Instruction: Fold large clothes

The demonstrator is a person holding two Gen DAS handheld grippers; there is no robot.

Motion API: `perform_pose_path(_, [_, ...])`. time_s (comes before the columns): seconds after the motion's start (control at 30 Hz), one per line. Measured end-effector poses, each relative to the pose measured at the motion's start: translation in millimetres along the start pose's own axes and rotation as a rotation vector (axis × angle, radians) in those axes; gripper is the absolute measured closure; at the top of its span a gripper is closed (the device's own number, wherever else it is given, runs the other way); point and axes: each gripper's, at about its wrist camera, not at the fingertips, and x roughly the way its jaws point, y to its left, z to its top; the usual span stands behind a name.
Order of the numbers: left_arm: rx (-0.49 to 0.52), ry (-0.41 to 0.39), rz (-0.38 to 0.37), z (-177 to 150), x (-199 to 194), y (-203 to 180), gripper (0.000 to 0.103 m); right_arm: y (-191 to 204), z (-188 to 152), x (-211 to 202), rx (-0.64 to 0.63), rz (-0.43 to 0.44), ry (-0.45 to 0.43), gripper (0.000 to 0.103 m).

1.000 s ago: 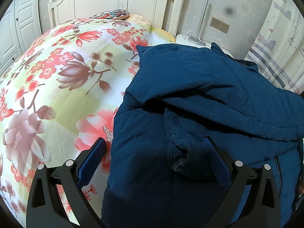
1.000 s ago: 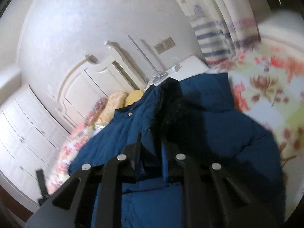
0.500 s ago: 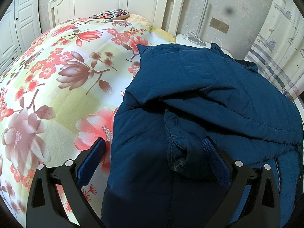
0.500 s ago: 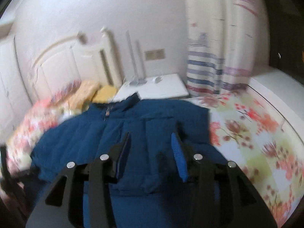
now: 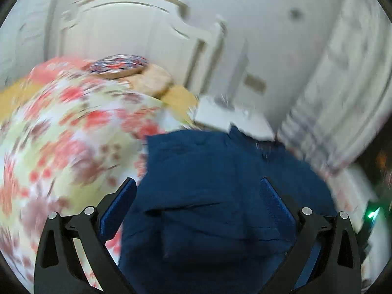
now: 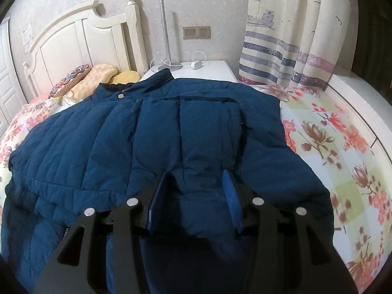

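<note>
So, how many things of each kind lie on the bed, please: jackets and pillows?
Jackets: 1, blue jacket
Pillows: 3, embroidered pillow, beige pillow, yellow pillow
Total: 4

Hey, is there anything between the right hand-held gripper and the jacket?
Nothing visible. The right hand-held gripper hangs directly over the blue jacket, its jaws, just opened, straddling a folded sleeve with no other object between.
</note>
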Motion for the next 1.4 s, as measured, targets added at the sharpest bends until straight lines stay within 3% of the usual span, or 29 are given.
perform_pose_path(0.1, [0.115, 0.068, 0.035, -6, 41, -36, 0.004, -4, -1, 1, 0.015, 0.017, -0.001, 0.057])
perform_pose_path(0.17, [0.147, 0.236, 0.125, -28, 86, -41, 0.004, -4, -1, 1, 0.014, 0.017, -0.001, 0.057])
perform_pose_path(0.2, [0.156, 0.281, 0.149, -39, 101, -42, 0.004, -4, -1, 1, 0.014, 0.018, -0.001, 0.056])
perform_pose_path(0.23, [0.192, 0.229, 0.171, -49, 101, -47, 0.004, -4, -1, 1, 0.014, 0.018, -0.001, 0.056])
perform_pose_path(0.3, [0.208, 0.225, 0.203, -53, 97, -54, 0.004, -5, -1, 1, 0.014, 0.019, -0.001, 0.056])
perform_pose_path(0.37, [0.174, 0.208, 0.181, -36, 84, -59, 0.004, -6, -1, 1, 0.02, 0.022, -0.002, 0.056])
perform_pose_path(0.43, [0.172, 0.113, 0.15, -15, 68, -68, 0.004, -7, -1, 1, 0.026, 0.029, -0.002, 0.055])
perform_pose_path(0.5, [0.214, 0.058, 0.183, 4, 66, -79, 0.004, -8, -1, 1, 0.03, 0.035, -0.002, 0.055])
perform_pose_path(0.57, [0.258, 0.097, 0.211, 18, 94, -87, 0.004, -8, -1, 1, 0.032, 0.039, -0.002, 0.055])
perform_pose_path(0.67, [0.248, 0.247, 0.314, 13, 151, -72, 0.004, -10, -1, 1, 0.038, 0.048, -0.004, 0.054])
perform_pose_path(0.7, [0.223, 0.285, 0.267, 4, 165, -62, 0.004, -10, -1, 1, 0.042, 0.056, -0.004, 0.053])
perform_pose_path(0.8, [0.193, 0.22, 0.213, -1, 166, -54, 0.004, -14, -2, -2, 0.068, 0.09, -0.02, 0.052])
perform_pose_path(0.97, [0.22, 0.192, 0.253, -7, 166, -62, 0.004, -43, 7, -36, 0.264, 0.161, -0.179, 0.052])
perform_pose_path(1.03, [0.214, 0.192, 0.25, -7, 166, -64, 0.004, -39, 21, -43, 0.235, 0.15, -0.206, 0.05])
perform_pose_path(1.1, [0.209, 0.189, 0.248, -8, 166, -62, 0.004, -18, 44, -36, 0.109, 0.107, -0.174, 0.042])
perform_pose_path(1.2, [0.209, 0.184, 0.247, -8, 163, -53, 0.004, 9, 64, -3, -0.037, 0.047, -0.076, 0.04])
perform_pose_path(1.23, [0.207, 0.184, 0.245, -8, 163, -54, 0.004, 15, 65, 15, -0.059, 0.034, -0.018, 0.04])
perform_pose_path(1.27, [0.204, 0.183, 0.242, -8, 163, -54, 0.004, 22, 61, 43, -0.101, 0.004, 0.098, 0.036])
perform_pose_path(1.4, [0.197, 0.181, 0.237, -9, 158, -48, 0.004, 42, 56, 49, -0.219, -0.076, 0.112, 0.034])
